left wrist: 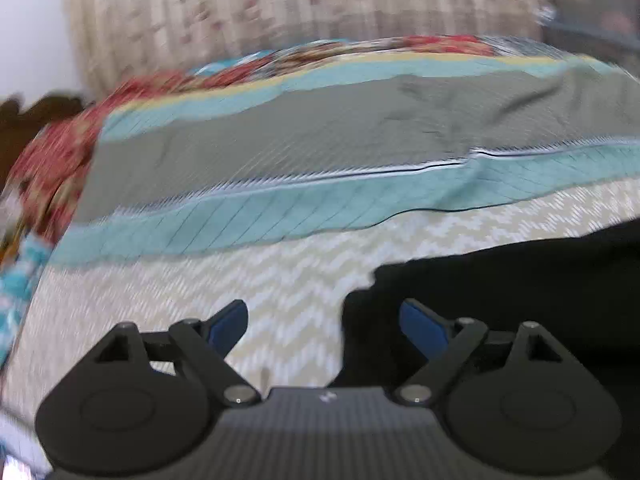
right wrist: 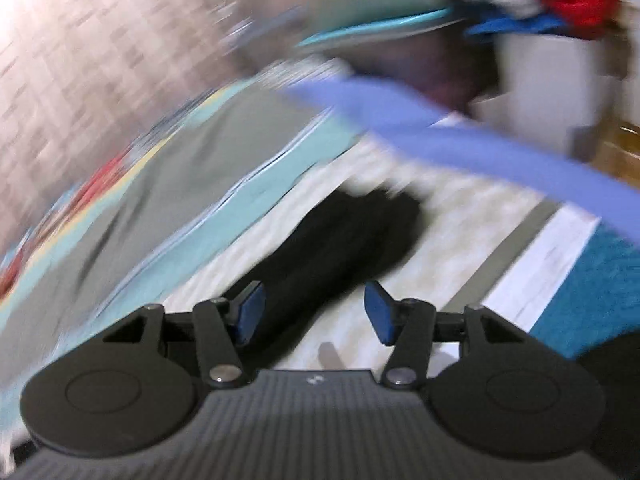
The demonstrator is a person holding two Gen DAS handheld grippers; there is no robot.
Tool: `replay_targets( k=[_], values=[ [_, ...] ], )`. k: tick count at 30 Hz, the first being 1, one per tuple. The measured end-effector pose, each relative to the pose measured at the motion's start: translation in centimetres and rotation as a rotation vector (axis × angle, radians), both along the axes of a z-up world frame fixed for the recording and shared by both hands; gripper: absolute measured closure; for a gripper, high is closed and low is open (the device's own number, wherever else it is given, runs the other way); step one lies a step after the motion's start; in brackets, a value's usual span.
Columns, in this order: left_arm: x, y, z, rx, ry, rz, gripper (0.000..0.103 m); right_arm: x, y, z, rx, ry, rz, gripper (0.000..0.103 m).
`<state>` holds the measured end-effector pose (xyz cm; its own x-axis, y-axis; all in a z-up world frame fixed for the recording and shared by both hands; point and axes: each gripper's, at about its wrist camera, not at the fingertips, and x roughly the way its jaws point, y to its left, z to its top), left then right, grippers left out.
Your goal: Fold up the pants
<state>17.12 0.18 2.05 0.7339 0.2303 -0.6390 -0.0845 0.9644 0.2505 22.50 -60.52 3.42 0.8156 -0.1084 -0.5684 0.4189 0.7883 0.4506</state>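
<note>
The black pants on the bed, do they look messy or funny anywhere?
A little. The black pants lie in a narrow, bunched strip on the zigzag bedsheet, not spread flat, with a lumpy end. Both pictures are blurry, so nothing else stands out.

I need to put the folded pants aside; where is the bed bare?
Bare zigzag sheet lies left of the black pants, bordered behind by the teal-edged quilt. The right side is crowded: pants, a blue strip.
</note>
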Motion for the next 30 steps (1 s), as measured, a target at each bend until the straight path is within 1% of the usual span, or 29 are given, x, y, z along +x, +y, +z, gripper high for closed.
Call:
replay_targets(
  k=[2, 3, 7, 9, 10, 11, 12, 13, 14, 15, 16, 18, 20, 21, 22, 24, 25, 27, 28, 29, 30],
  values=[
    [1.7, -0.8, -1.0, 0.046, 0.026, -0.032, 0.017, 2.4, -1.8, -0.1, -0.048, 0.008, -0.05, 0.045],
    [2.5, -1.2, -1.6, 0.061, 0.044, -0.041, 0.018, 3.6, -2.3, -0.2, -0.076, 0.023, -0.049, 0.045],
    [4.6, -2.4, -3.7, 0.078, 0.088, -0.079, 0.023, 9.1, -2.5, -1.4, -0.172, 0.119, 0.085, 0.045],
    [5.0, -2.9, -4.6, 0.081, 0.102, -0.094, 0.025, 10.6, -2.6, -2.6, -0.219, 0.175, 0.148, 0.045],
    [5.2, -3.1, -5.1, 0.084, 0.114, -0.101, 0.032, 11.1, -2.0, -3.4, -0.251, 0.238, 0.167, 0.045],
    [5.3, -3.3, -5.6, 0.084, 0.126, -0.106, 0.043, 11.5, -1.9, -4.2, -0.273, 0.295, 0.172, 0.047],
    [5.3, -3.5, -5.9, 0.079, 0.136, -0.113, 0.051, 11.5, -1.4, -4.9, -0.29, 0.325, 0.185, 0.051],
    [5.2, -3.7, -6.0, 0.082, 0.136, -0.121, 0.07, 11.1, -1.1, -5.0, -0.327, 0.31, 0.213, 0.068],
    [5.1, -3.8, -6.0, 0.1, 0.131, -0.117, 0.087, 10.5, -0.8, -4.4, -0.349, 0.284, 0.222, 0.091],
    [5.0, -3.9, -5.8, 0.115, 0.125, -0.11, 0.088, 9.8, -0.8, -3.4, -0.353, 0.239, 0.209, 0.091],
    [4.8, -3.7, -5.3, 0.106, 0.112, -0.1, 0.089, 8.9, -1.0, -2.2, -0.349, 0.178, 0.186, 0.092],
    [4.5, -3.1, -4.4, 0.065, 0.078, -0.069, 0.09, 7.7, -1.9, 0.4, -0.318, 0.055, 0.137, 0.093],
    [4.4, -2.0, -3.4, 0.007, 0.05, -0.032, 0.09, 7.9, -2.8, 2.4, -0.284, -0.005, 0.092, 0.095],
    [4.5, -1.6, -3.1, -0.025, 0.04, -0.011, 0.09, 8.5, -3.0, 3.1, -0.275, -0.021, 0.071, 0.095],
    [4.8, -1.2, -3.0, -0.055, 0.035, 0.01, 0.09, 9.6, -3.0, 3.8, -0.279, -0.034, 0.044, 0.1],
    [5.3, -0.8, -3.1, -0.092, 0.043, 0.046, 0.09, 11.5, -2.8, 4.8, -0.305, -0.06, -0.022, 0.101],
    [5.7, -0.6, -3.5, -0.111, 0.059, 0.068, 0.09, 12.6, -3.1, 4.9, -0.287, -0.067, -0.06, 0.101],
    [6.4, -0.6, -4.6, -0.132, 0.09, 0.107, 0.089, 15.0, -3.4, 4.1, -0.239, -0.025, -0.113, 0.1],
    [6.6, -0.6, -5.1, -0.134, 0.103, 0.122, 0.085, 15.9, -3.4, 3.1, -0.222, 0.018, -0.127, 0.096],
    [6.7, -0.7, -5.3, -0.12, 0.105, 0.128, 0.083, 16.2, -3.5, 2.4, -0.199, 0.033, -0.12, 0.095],
    [6.5, -0.9, -5.2, -0.101, 0.099, 0.123, 0.082, 16.1, -3.4, 1.9, -0.16, 0.024, -0.088, 0.095]
  ],
)
